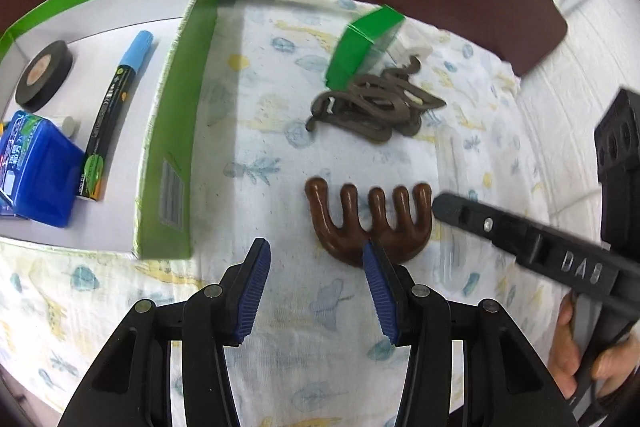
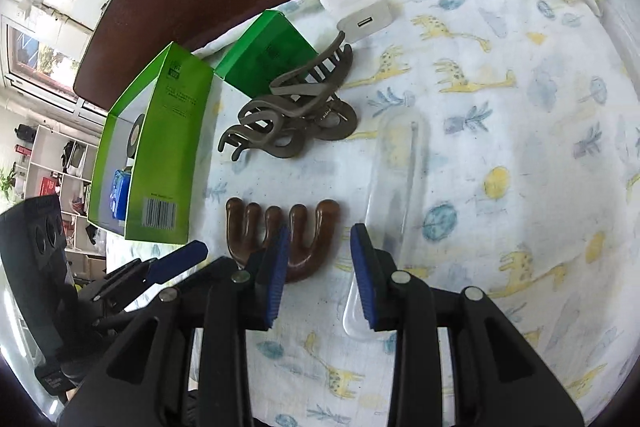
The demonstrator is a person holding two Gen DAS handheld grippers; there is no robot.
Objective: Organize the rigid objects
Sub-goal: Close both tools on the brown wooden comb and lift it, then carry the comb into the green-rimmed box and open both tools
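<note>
A brown wooden comb-shaped piece (image 1: 368,223) with several rounded prongs lies on the printed cloth. My left gripper (image 1: 315,247) is open just in front of it, and its right pad overlaps the comb's base. My right gripper (image 2: 320,231) also stands open. The brown comb (image 2: 280,239) lies under its left pad, and one prong shows in the gap. In the left wrist view a finger (image 1: 460,215) of the right gripper reaches the comb's right prong. A grey-brown hair claw (image 1: 376,107) lies further back.
An open green box (image 1: 176,131) at the left holds a black tape roll (image 1: 44,75), a blue-capped marker (image 1: 116,115) and a blue case (image 1: 36,175). A small green box (image 1: 364,51), a white charger (image 2: 356,9) and a clear plastic piece (image 2: 396,187) lie on the cloth (image 2: 520,147).
</note>
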